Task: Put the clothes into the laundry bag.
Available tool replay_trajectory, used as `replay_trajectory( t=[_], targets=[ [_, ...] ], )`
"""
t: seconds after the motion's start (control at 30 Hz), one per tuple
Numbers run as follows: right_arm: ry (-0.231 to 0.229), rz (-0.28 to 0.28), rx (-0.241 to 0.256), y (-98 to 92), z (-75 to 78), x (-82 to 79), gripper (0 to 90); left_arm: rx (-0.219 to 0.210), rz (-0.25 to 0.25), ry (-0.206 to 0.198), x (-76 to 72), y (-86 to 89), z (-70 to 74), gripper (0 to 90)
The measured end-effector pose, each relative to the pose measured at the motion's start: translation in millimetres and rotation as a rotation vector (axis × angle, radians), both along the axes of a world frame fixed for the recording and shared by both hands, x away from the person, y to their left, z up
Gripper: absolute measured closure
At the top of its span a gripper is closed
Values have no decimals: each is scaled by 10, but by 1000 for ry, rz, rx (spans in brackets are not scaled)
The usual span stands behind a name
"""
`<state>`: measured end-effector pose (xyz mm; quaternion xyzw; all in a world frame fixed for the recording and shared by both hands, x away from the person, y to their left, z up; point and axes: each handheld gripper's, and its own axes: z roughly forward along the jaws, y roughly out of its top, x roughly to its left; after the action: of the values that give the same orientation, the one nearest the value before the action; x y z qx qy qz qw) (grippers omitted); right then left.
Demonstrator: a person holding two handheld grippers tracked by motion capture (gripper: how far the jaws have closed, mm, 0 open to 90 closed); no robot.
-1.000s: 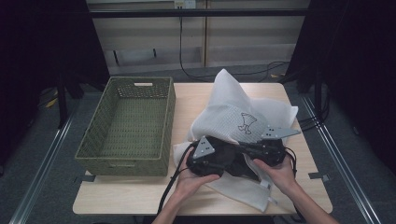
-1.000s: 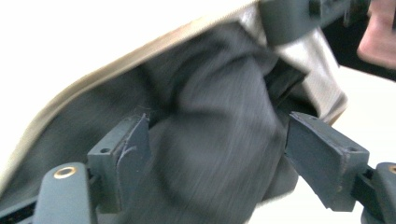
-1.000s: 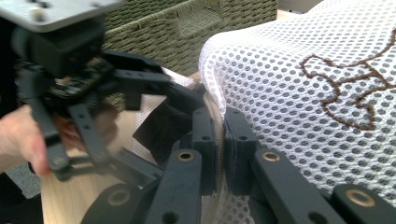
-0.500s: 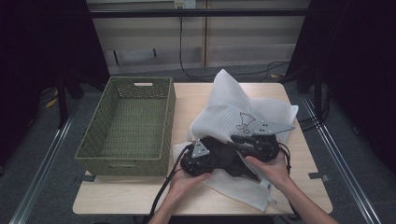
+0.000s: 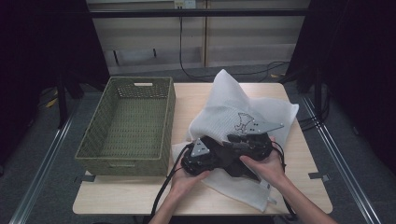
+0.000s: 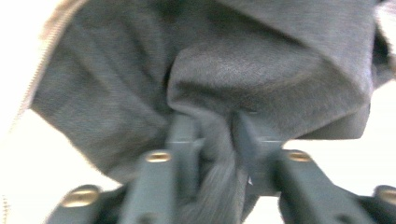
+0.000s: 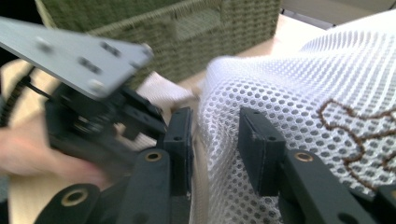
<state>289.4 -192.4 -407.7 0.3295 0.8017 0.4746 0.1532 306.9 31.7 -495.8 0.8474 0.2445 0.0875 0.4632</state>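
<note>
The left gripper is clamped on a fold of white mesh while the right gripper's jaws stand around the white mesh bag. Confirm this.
Not quite. The left gripper is clamped on a fold of dark grey cloth, not white mesh; the left gripper view shows it. The rest holds: the right gripper has its jaws around the white mesh bag.

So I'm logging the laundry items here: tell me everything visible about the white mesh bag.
The white mesh bag is a soft, perforated net fabric with a brown stitched figure on its face. It lies crumpled on the wooden table, right of the green woven basket, one peak standing up. The right tool has a fold between its jaws.
</note>
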Motion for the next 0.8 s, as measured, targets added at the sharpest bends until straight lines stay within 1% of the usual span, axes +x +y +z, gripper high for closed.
replay_trajectory(
  t=[0.03, 0.07, 0.1, 0.13, 0.17, 0.2, 0.23, 0.27, 0.33, 0.37, 0.4, 0.43, 0.47, 0.5, 0.57, 0.6, 0.63, 0.67, 0.73, 0.77, 0.8],
  targets=[
    [-1, -1, -9, 0, -14, 0, 676, 9, -21, 16, -11, -3, -2, 535],
    [-9, 1, -28, -2, -34, 3, 681, 28, -36, 17, -21, -13, -6, 443],
    [-12, -4, -48, -2, -51, 5, 680, 40, -41, 20, -34, -24, -16, 374],
    [-7, -4, -50, -7, -73, 16, 681, 59, -49, 25, -35, -41, -30, 314],
    [1, -2, -55, -11, -94, 25, 683, 87, -47, 17, -34, -60, -43, 289],
    [0, -7, -68, -9, -117, 35, 689, 106, -42, 7, -32, -78, -63, 283],
    [6, -6, -77, -8, -141, 43, 693, 124, -43, 3, -21, -93, -86, 292],
    [7, -5, -88, -8, -162, 48, 697, 157, -20, 0, -14, -100, -93, 323],
    [22, -4, -86, -14, -191, 50, 731, 151, -1, -9, -6, -105, -101, 404],
    [24, -1, -91, -17, -198, 52, 742, 165, 5, -20, -12, -116, -92, 436],
    [29, -1, -95, -16, -200, 50, 774, 169, -7, -32, -15, -122, -81, 510],
    [40, -1, -95, -15, -203, 50, 793, 149, 0, -20, -19, -138, -75, 588],
    [48, -2, -95, -14, -206, 51, 814, 184, -8, -17, -6, -128, -46, 625],
    [51, -2, -96, -14, -209, 53, 835, 155, 4, -1, 5, -130, -40, 663],
    [65, 1, -89, -25, -210, 45, 857, 132, 29, 8, 20, -117, -22, 759],
    [71, 0, -81, -32, -203, 43, 862, 125, 27, 14, 29, -111, -19, 778],
    [85, 5, -65, -43, -194, 42, 864, 103, 35, 21, 36, -114, -26, 789],
    [96, 10, -44, -51, -184, 43, 867, 109, 30, 19, 54, -105, -25, 802],
    [109, 26, -10, -55, -156, 40, 869, 59, 45, 27, 82, -119, -34, 812],
    [117, 40, 12, -54, -134, 35, 869, 27, 58, 28, 96, -131, -39, 818],
    [126, 45, 35, -49, -113, 26, 870, 24, 68, 28, 106, -130, -29, 819]
  ],
)
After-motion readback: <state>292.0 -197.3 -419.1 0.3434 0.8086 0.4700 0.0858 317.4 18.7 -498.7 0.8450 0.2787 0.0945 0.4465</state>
